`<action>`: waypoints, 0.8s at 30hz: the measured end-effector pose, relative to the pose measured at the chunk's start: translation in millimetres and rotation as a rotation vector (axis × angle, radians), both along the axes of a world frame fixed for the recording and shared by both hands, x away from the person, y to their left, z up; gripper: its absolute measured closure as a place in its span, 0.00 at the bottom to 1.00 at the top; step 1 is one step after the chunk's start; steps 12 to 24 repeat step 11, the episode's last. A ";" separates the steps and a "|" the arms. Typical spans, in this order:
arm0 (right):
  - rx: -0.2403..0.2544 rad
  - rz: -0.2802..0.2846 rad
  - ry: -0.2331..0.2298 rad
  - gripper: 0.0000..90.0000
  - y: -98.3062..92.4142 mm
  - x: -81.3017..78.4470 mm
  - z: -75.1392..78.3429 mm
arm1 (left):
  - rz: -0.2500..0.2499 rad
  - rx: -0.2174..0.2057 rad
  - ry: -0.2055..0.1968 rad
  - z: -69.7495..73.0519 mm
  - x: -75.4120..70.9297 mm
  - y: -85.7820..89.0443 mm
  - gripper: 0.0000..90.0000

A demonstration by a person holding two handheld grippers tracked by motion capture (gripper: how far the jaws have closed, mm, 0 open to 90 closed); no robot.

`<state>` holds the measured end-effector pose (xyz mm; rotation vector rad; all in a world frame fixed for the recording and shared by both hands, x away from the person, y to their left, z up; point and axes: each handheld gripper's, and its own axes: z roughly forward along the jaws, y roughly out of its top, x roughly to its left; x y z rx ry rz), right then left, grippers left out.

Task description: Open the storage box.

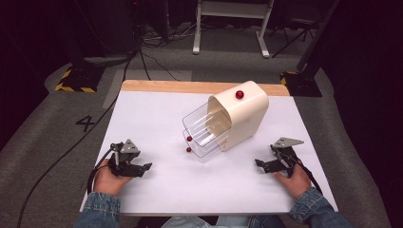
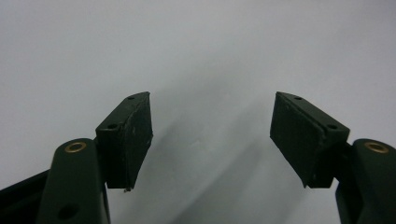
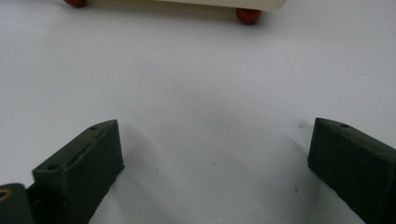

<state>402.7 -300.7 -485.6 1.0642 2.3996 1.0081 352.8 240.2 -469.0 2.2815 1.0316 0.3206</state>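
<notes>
Cream drawer cabinet (image 1: 242,116) on the white tabletop (image 1: 157,118), lying tipped, two clear drawers (image 1: 205,129) slid partly out with red knobs (image 1: 189,144) at their fronts. Well ahead of and between both sets of fingers, nearer the right pair. Left gripper (image 1: 142,167) low over the tabletop, jaws wide apart, nothing between the pads (image 2: 130,140). Right gripper (image 1: 260,164) likewise spread, empty, fingers (image 3: 84,168) pointing at the cabinet's edge (image 3: 224,3) and red feet (image 3: 248,15)

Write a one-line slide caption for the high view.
Cream plastic drawer cabinet with two clear drawers pulled out lies mid-table; open left gripper and right gripper rest either side.
</notes>
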 end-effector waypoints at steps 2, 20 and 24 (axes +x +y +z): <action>0.000 0.000 0.000 0.04 0.0 0.0 0.0 | -0.005 0.003 -0.010 -3.1 0.7 -0.2 0.32; -0.001 0.000 -0.001 0.04 -0.1 0.1 0.0 | -0.025 -0.056 -0.080 -12.8 -4.0 5.6 0.29; -0.001 0.000 -0.001 0.04 -0.1 0.1 0.0 | -0.025 -0.056 -0.080 -12.8 -4.0 5.6 0.29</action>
